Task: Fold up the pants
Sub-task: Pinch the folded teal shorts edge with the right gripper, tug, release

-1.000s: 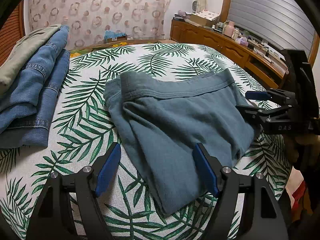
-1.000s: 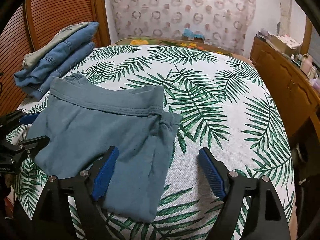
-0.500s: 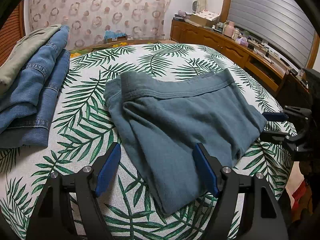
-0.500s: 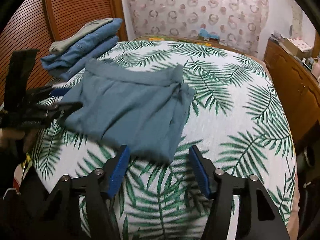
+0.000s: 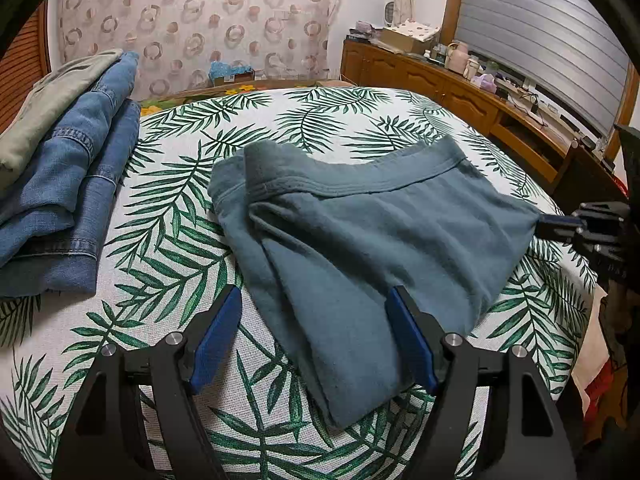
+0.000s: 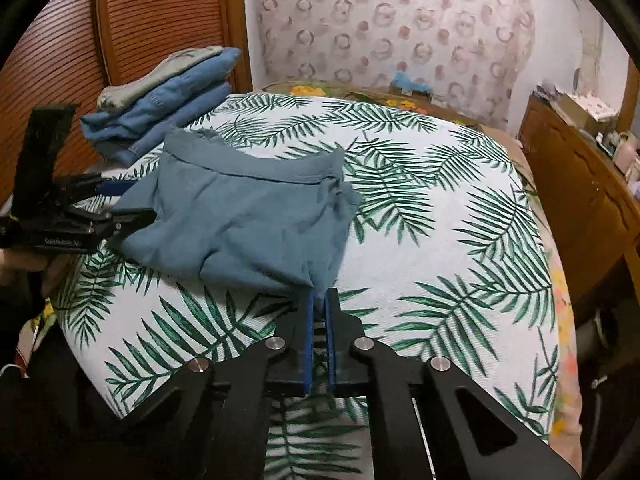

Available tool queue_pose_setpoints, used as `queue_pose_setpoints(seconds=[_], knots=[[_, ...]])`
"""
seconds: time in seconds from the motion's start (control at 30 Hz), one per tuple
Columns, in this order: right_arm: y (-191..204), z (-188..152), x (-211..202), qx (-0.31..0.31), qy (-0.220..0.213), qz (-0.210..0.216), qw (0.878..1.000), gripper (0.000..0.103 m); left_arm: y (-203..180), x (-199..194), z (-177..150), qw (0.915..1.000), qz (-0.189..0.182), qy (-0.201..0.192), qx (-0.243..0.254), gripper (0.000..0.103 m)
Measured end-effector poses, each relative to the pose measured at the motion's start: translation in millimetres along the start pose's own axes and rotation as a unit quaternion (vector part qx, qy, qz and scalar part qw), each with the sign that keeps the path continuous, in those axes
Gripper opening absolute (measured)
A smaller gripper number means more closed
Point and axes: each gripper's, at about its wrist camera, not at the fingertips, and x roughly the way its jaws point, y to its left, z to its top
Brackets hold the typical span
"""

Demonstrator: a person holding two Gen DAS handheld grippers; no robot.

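Observation:
Folded teal pants (image 5: 380,232) lie on a palm-leaf printed cover (image 5: 168,208), waistband at the far side. My left gripper (image 5: 316,320) stands open low over the pants' near corner, one blue pad on each side of the cloth, neither pressing on it. In the right wrist view the pants (image 6: 240,216) lie ahead and to the left, and my right gripper (image 6: 319,296) is shut on their nearest corner, cloth pinched between the blue pads. That same right gripper (image 5: 560,224) shows at the pants' right tip in the left wrist view. The left gripper (image 6: 132,202) sits open at the pants' left edge.
A stack of folded jeans with a grey-green garment on top (image 5: 72,168) lies at the far left of the cover (image 6: 420,240). A wooden sideboard (image 5: 440,80) with clutter runs along the right. A slatted wooden door (image 6: 60,40) stands behind the stack.
My right gripper drew back from over the pants to their corner and closed on the cloth. The left gripper kept still and open.

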Motion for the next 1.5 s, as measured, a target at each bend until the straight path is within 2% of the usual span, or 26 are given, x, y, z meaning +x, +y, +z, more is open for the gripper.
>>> queue_pose_setpoints(seconds=[0.3,0.53,0.6,0.7,0.8,0.87,0.97,1.2,1.5], knots=[[1,-3,8,-0.008,0.006,-0.024,1.000,0.004,0,0,0,1.0000,0.000,0.000,0.000,0.076],[-8,-2,9,0.010,0.007,0.006,1.000,0.004,0,0,0,1.0000,0.001,0.000,0.001,0.076],[-9,-3,5,0.012,0.009,0.011,1.000,0.008,0,0,0,1.0000,0.001,0.000,0.000,0.076],[-6,-4,-1,-0.007,0.009,-0.015,1.000,0.009,0,0,-1,1.0000,0.001,-0.001,0.000,0.076],[-7,-2,-8,0.005,0.003,-0.010,1.000,0.011,0,0,-1,1.0000,0.001,-0.001,0.000,0.076],[-6,1,-10,0.007,-0.005,-0.012,1.000,0.021,-1,0,-1,1.0000,0.001,-0.001,0.000,0.076],[-3,8,-8,0.014,-0.012,0.001,1.000,0.026,-1,0,-1,1.0000,0.001,-0.001,0.000,0.076],[-3,35,16,0.031,-0.012,0.024,0.999,0.028,-1,0,-1,1.0000,0.001,-0.001,0.001,0.076],[-7,66,63,0.040,-0.002,0.014,0.999,0.029,-1,0,-1,1.0000,0.002,-0.001,0.001,0.076]])
